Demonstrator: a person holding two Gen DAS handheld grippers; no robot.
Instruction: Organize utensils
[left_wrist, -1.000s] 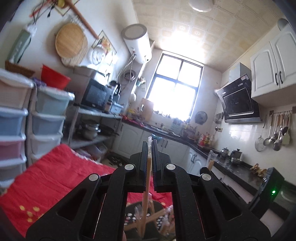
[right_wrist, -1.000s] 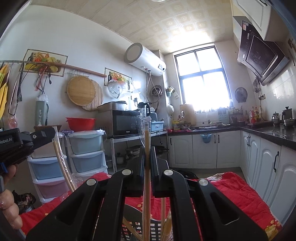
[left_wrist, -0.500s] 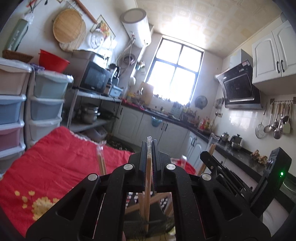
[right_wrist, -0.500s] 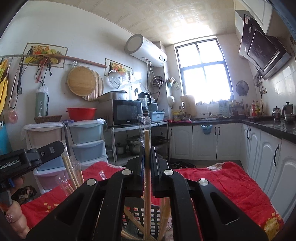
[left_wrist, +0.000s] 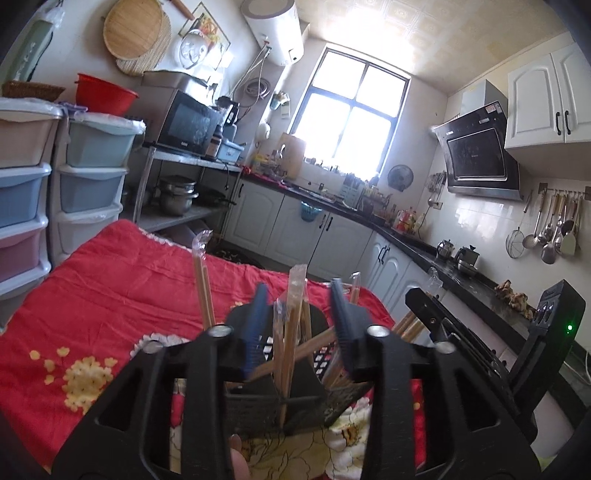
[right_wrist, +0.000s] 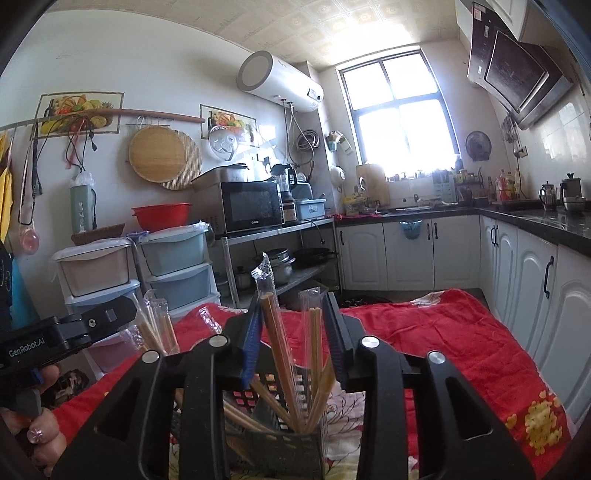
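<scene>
A: Starting at the left gripper (left_wrist: 299, 325): its jaws have just been opening and are now standing apart, with a wrapped pair of chopsticks (left_wrist: 293, 314) rising between them, and the pads are not pressing on it. Its lower end is sitting down inside the black basket (left_wrist: 273, 410).

B: The right gripper (right_wrist: 291, 328) is doing the same. Its jaws have just been opening too, and a wrapped pair (right_wrist: 279, 347) is leaning free between them, foot in the basket.

A: How are these going to handle?

B: Light and stiff, I am guessing: thin wooden sticks in crinkly clear sleeves. The film is probably making them slippery, so I am thinking a pinch across the sticks near the upper end, below the loose flap of wrapper, is the safest hold.

A: And the direction?

B: Long axis is running roughly upright, tops tilting a little, feet down in the basket. The other pairs are fanning out at different slants, some leaning well over.

A: The basket is resting on the red flowered cloth (left_wrist: 110, 288), and the cupboards (right_wrist: 406, 251) are standing well beyond it.
</scene>
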